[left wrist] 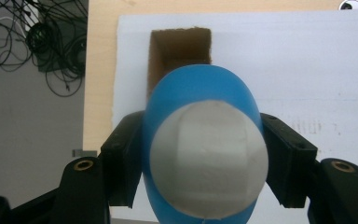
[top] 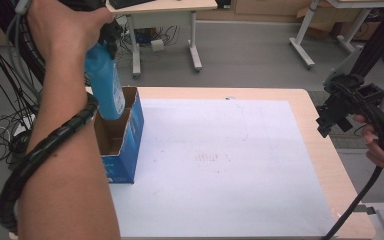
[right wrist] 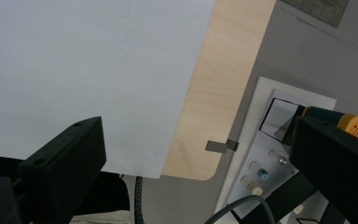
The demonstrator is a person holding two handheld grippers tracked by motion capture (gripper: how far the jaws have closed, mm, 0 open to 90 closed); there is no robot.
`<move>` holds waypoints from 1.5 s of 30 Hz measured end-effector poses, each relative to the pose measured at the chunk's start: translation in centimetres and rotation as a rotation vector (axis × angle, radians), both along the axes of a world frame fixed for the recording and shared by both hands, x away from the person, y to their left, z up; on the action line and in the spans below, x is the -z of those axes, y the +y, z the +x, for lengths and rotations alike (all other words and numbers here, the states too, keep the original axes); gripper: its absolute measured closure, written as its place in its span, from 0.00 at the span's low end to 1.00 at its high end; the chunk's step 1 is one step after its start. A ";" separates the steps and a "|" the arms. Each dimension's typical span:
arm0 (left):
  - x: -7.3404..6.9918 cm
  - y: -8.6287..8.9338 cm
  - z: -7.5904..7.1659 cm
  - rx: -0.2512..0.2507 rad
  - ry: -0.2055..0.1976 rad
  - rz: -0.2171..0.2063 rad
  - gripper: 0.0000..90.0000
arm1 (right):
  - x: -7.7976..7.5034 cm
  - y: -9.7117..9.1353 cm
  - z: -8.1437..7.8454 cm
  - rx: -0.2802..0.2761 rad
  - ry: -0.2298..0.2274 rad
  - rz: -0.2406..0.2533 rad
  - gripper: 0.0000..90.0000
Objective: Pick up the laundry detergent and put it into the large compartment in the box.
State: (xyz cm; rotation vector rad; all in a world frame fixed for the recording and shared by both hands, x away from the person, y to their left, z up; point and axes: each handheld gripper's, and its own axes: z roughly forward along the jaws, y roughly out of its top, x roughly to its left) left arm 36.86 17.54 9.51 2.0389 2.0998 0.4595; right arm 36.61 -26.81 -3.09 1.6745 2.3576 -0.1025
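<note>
Holding blue bottle (top: 106, 85) upright over open cardboard box (top: 130, 131), left gripper (left wrist: 205, 154) jaws pinching it. Insertion seems begun, not finished. Right gripper (top: 341, 107) jaws spread, empty, beside surface (top: 260, 94).

The blue bottle's (top: 105, 85) lower end is hidden inside the open box (top: 130, 150), so whether it touches the bottom cannot be told. In the high view the person's hand (top: 60, 25) covers the left hand-held gripper (left wrist: 205, 158) above the box. Far from the box, past the surface's (right wrist: 214, 102) edge, small items on a white tray (right wrist: 261, 177) are too small to identify.
</note>
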 end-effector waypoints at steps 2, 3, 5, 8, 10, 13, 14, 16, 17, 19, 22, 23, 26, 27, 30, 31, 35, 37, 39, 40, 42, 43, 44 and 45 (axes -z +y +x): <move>0.4 0.5 -0.2 0.004 -0.007 0.003 0.42 | 0.0 0.2 -0.1 -0.002 -0.003 -0.003 0.04; 0.6 0.8 -0.3 0.002 -0.006 0.001 0.42 | -0.1 0.3 -0.1 -0.002 -0.003 -0.004 0.04; 1.0 1.3 -0.4 0.004 -0.005 -0.003 0.42 | -0.1 0.3 -0.3 -0.003 -0.008 -0.002 0.04; 1.8 1.8 -0.4 0.001 0.001 -0.002 0.42 | -0.1 0.4 -0.2 -0.002 -0.005 -0.003 0.04; 2.3 2.2 -0.3 0.000 0.009 -0.003 0.42 | 0.0 0.4 -0.2 0.002 -0.004 -0.006 0.04; 3.1 2.6 -0.1 0.000 0.022 -0.004 0.42 | 0.0 0.4 -0.2 0.002 -0.003 -0.004 0.04; 3.3 2.8 -0.1 -0.001 0.025 -0.005 0.42 | 0.0 0.5 -0.2 0.002 -0.002 -0.006 0.04; 3.8 3.0 -0.1 -0.003 0.026 -0.007 0.42 | 0.1 0.5 -0.2 0.005 -0.002 -0.006 0.04; 4.0 3.1 -0.1 0.001 0.026 -0.005 0.42 | 0.1 0.6 -0.2 0.004 -0.002 -0.007 0.04; 4.5 3.3 -0.1 -0.001 0.029 -0.006 0.42 | 0.1 0.6 -0.2 0.004 -0.001 -0.007 0.04; 5.5 3.6 -0.1 0.004 0.032 -0.008 0.42 | 0.1 0.8 -0.4 -0.001 -0.003 -0.006 0.04; 5.7 3.7 0.0 0.004 0.034 -0.010 0.42 | 0.1 0.9 -0.4 -0.004 -0.003 -0.007 0.04; 6.8 3.9 0.1 0.010 0.041 -0.013 0.42 | 0.2 1.0 -0.5 -0.006 0.001 -0.006 0.04; 7.1 4.0 0.3 0.008 0.048 -0.015 0.42 | 0.2 1.0 -0.5 -0.006 0.001 -0.006 0.04; 8.4 4.2 0.6 0.014 0.059 -0.025 0.42 | 0.3 1.1 -0.5 -0.005 0.001 -0.008 0.04; 8.7 4.3 0.7 0.016 0.066 -0.027 0.42 | 0.3 1.1 -0.5 -0.002 0.002 -0.008 0.04; 10.1 4.5 0.9 0.025 0.073 -0.030 0.42 | 0.3 1.1 -0.6 -0.003 0.001 -0.010 0.04; 10.6 4.6 1.0 0.024 0.076 -0.031 0.42 | 0.3 1.2 -0.6 -0.002 0.003 -0.011 0.04; 11.3 4.6 1.0 0.025 0.077 -0.029 0.42 | 0.4 1.2 -0.6 0.001 0.004 -0.011 0.04; 11.5 4.6 1.0 0.024 0.076 -0.028 0.42 | 0.4 1.2 -0.7 0.001 0.003 -0.011 0.04; 12.2 4.6 1.0 0.028 0.082 -0.023 0.42 | 0.4 1.2 -0.7 0.002 0.004 -0.011 0.04; 12.6 4.6 1.1 0.026 0.087 -0.025 0.42 | 0.4 1.2 -0.7 0.002 0.004 -0.011 0.04; 12.8 4.6 1.1 0.026 0.089 -0.025 0.42 | 0.5 1.3 -0.7 -0.001 0.005 -0.012 0.04; 13.2 4.7 1.1 0.026 0.091 -0.027 0.42 | 0.5 1.3 -0.7 -0.002 0.006 -0.013 0.04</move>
